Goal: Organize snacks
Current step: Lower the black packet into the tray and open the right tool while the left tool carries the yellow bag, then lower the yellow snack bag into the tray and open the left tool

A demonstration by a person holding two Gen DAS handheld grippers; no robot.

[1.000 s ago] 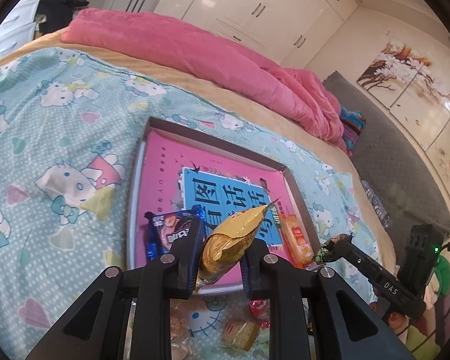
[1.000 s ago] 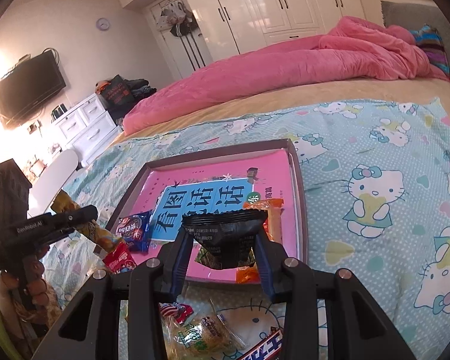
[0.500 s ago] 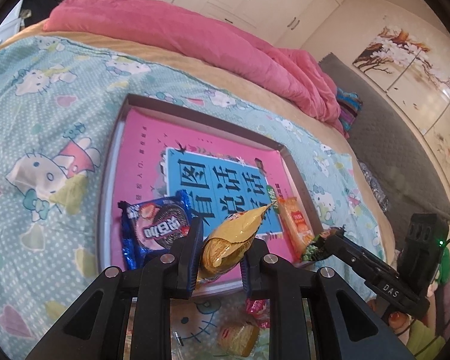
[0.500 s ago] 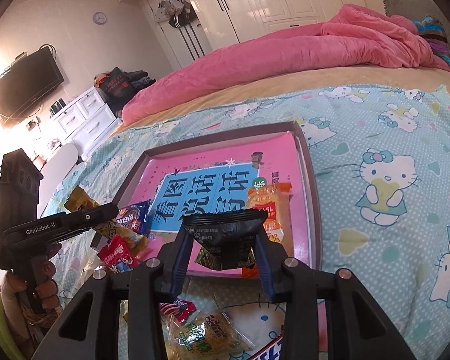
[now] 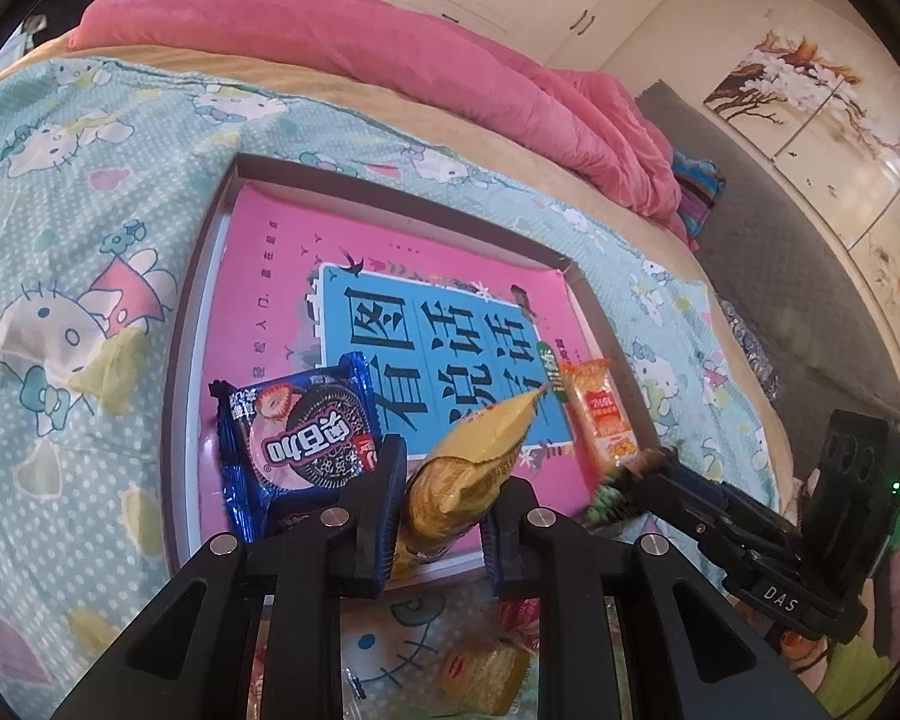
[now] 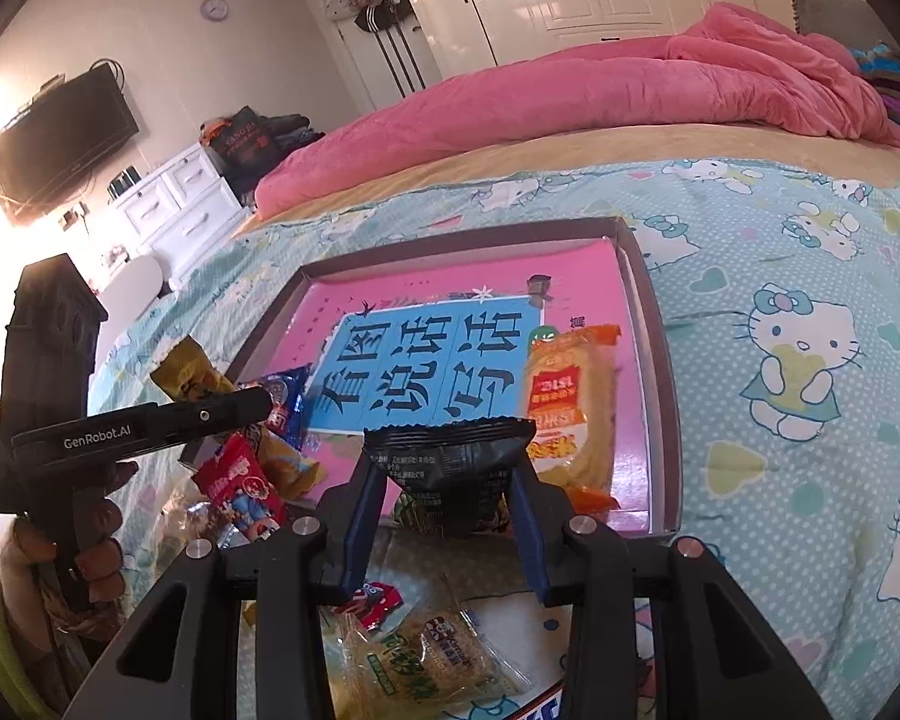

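A shallow tray [image 5: 201,276] with a pink and blue printed bottom lies on the bed; it also shows in the right wrist view [image 6: 654,324]. In it lie a blue cookie pack [image 5: 303,426] and an orange snack pack [image 5: 600,414], which the right wrist view [image 6: 564,396] also shows. My left gripper [image 5: 441,516] is shut on a yellow snack bag [image 5: 474,468] over the tray's near edge. My right gripper [image 6: 447,516] is shut on a black snack packet [image 6: 450,474] over the tray's near right part. Each gripper shows in the other's view.
Loose snacks lie on the Hello Kitty sheet in front of the tray: a red pack [image 6: 240,486], a clear green-print pack [image 6: 414,654] and a small cake [image 5: 486,672]. A pink duvet [image 6: 570,96] is heaped at the bed's far side.
Both grippers have moved forward and lower toward the tray with their snacks still held. The tray and the packs in it look larger and closer.
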